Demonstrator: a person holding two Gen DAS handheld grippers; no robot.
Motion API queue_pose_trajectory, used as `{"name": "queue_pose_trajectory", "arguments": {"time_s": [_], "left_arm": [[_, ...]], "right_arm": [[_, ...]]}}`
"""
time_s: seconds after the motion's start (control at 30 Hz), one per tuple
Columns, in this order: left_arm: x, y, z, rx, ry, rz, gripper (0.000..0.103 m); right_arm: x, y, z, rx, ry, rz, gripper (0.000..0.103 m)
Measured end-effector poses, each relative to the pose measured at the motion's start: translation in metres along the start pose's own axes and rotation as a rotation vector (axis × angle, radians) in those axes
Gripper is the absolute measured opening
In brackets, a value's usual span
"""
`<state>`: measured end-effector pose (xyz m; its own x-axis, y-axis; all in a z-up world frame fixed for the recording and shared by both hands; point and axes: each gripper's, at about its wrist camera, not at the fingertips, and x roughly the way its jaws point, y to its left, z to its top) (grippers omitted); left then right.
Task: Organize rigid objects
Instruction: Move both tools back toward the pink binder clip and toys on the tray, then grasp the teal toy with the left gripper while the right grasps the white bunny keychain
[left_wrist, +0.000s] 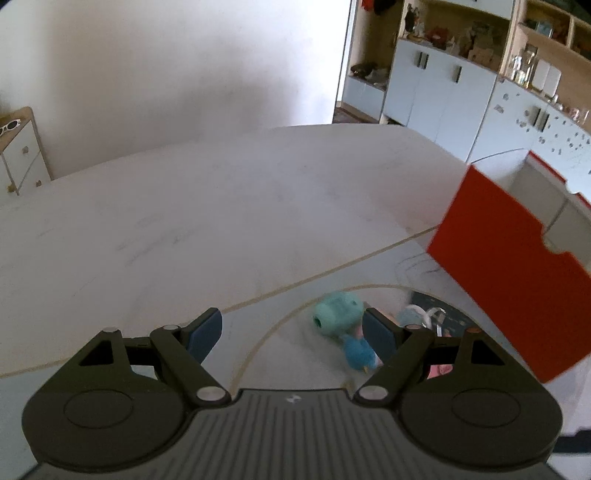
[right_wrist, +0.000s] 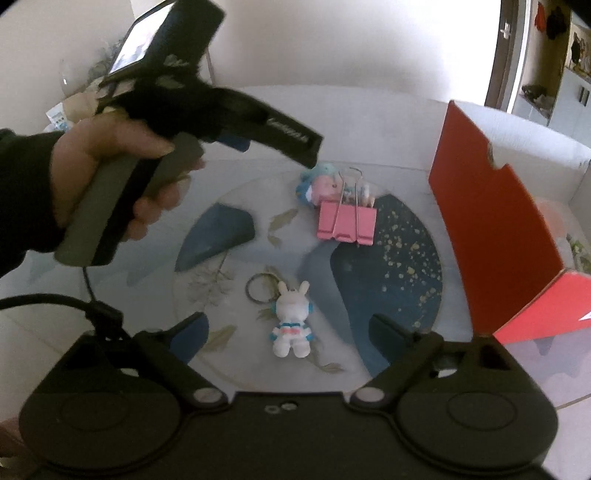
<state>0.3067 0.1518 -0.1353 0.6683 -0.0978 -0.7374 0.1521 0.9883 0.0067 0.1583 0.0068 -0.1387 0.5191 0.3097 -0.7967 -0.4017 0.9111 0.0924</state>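
Note:
A white rabbit keychain figure (right_wrist: 292, 325) with a metal ring (right_wrist: 260, 287) lies on a round glass plate (right_wrist: 406, 266). A pink binder clip (right_wrist: 346, 223) and a teal-and-pink toy figure (right_wrist: 319, 184) lie at the plate's far side. My right gripper (right_wrist: 290, 332) is open, its jaws either side of the rabbit and above it. My left gripper (left_wrist: 293, 332) is open and empty above the teal toy (left_wrist: 338, 314). It shows as a hand-held tool (right_wrist: 221, 110) in the right wrist view.
An open red box (right_wrist: 491, 229) stands right of the plate; it also shows in the left wrist view (left_wrist: 517, 266). The white table (left_wrist: 221, 206) stretches to the far left. White cabinets and shelves (left_wrist: 443, 92) stand behind.

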Motion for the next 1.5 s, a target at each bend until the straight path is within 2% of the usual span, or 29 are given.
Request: {"name": "queue_pose_trajectory", "arguments": {"time_s": [0.23,0.47,0.57,0.7,0.83,1.0,1.1,1.23,1.5], "left_arm": [[0.025,-0.008,0.012,-0.047,0.02,-0.012,0.083],[0.04,-0.006,0.012,-0.106,0.058,0.014,0.083],[0.042,-0.01,0.01,-0.09,0.055,0.02,0.083],[0.039,-0.013,0.007,-0.073,0.043,0.024,0.082],[0.035,-0.013,0.003,-0.07,0.025,0.027,0.074],[0.031,-0.013,0.001,-0.081,0.022,0.008,0.055],[0.027,-0.012,0.0,-0.086,0.026,0.001,0.039],[0.025,-0.01,0.0,-0.089,0.028,0.013,0.038],[0.021,0.002,-0.002,-0.113,0.038,0.044,0.038]], "right_arm": [[0.012,-0.004,0.0,0.007,0.018,-0.006,0.083],[0.02,-0.008,0.003,0.013,0.023,-0.013,0.075],[0.023,-0.007,0.004,0.013,0.022,-0.018,0.073],[0.026,-0.006,0.004,0.005,0.022,-0.032,0.064],[0.031,-0.005,0.003,0.001,0.033,-0.039,0.057],[0.033,-0.002,0.002,-0.02,0.043,-0.048,0.051],[0.033,-0.001,0.002,-0.027,0.039,-0.058,0.04],[0.031,-0.001,0.002,-0.025,0.035,-0.044,0.027],[0.024,-0.006,0.0,0.013,0.029,-0.06,0.027]]}}
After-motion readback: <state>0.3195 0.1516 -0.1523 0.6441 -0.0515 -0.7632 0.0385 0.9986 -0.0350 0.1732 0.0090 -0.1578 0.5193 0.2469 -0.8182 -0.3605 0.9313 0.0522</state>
